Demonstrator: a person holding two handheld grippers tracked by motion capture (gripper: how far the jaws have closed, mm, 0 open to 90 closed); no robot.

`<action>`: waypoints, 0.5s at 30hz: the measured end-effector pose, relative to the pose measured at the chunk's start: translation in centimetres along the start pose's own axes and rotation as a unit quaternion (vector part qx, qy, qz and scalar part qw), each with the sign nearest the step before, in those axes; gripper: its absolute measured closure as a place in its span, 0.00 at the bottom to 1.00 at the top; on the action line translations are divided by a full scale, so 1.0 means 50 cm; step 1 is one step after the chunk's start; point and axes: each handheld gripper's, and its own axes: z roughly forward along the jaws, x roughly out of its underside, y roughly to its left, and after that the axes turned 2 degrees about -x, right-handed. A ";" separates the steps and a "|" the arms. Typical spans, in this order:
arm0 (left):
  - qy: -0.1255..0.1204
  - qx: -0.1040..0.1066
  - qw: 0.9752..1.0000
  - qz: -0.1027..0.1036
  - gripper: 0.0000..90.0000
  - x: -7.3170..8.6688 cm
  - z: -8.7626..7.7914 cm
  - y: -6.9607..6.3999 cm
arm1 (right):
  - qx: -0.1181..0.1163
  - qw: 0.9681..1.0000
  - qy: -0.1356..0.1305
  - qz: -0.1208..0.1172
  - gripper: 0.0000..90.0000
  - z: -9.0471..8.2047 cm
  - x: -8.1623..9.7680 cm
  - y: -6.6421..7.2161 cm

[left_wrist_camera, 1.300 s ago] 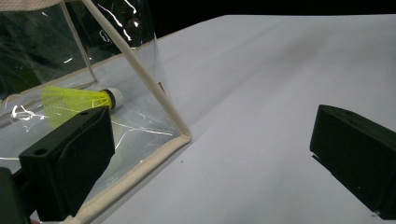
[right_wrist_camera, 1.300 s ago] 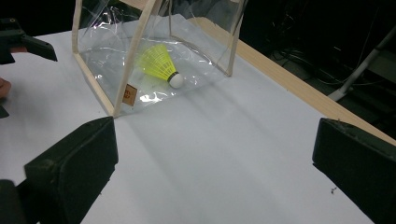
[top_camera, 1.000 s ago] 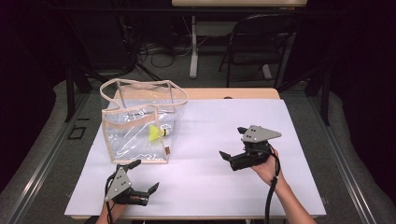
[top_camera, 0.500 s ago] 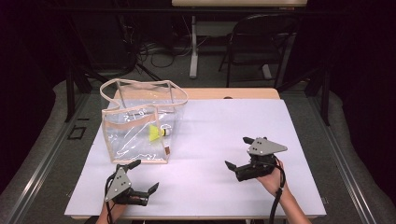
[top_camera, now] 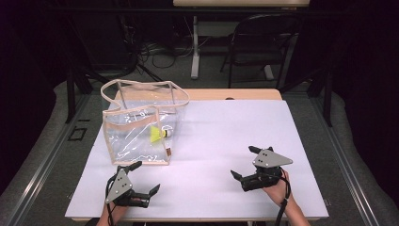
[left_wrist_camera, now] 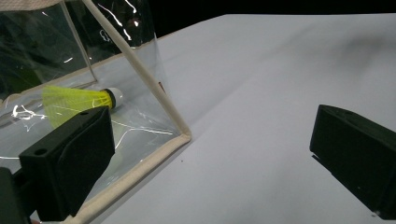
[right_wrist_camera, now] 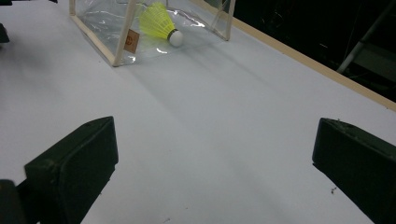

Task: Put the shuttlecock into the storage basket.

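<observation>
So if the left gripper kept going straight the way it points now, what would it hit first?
Probably the near corner of the clear bag, whose trim sits just ahead of the left gripper. The gap between the open jaws mostly faces bare table, so it might only clip it.

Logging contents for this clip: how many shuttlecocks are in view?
1. A yellow-feathered shuttlecock with a white cork tip lies on the floor of the clear plastic bag with beige trim. No others seen.

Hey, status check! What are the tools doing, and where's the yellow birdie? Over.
Left tool open, empty, near the bag. Right tool open, empty, over bare table. Yellow shuttlecock inside clear bag. Nothing between.
</observation>
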 end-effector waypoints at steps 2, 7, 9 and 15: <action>-0.001 0.000 1.000 -0.001 0.00 0.000 0.000 -0.001 | 0.001 1.000 0.000 -0.002 0.00 -0.002 0.005 0.002; -0.001 0.000 1.000 -0.001 0.00 0.000 0.000 0.000 | -0.003 1.000 0.000 -0.001 0.00 -0.006 0.020 0.007; -0.001 0.000 1.000 -0.001 0.00 0.000 0.000 0.000 | -0.004 1.000 -0.001 -0.002 0.00 -0.008 0.027 0.010; 0.001 0.001 1.000 0.000 0.00 0.000 0.000 -0.001 | -0.004 1.000 0.000 -0.009 0.00 -0.009 0.045 0.019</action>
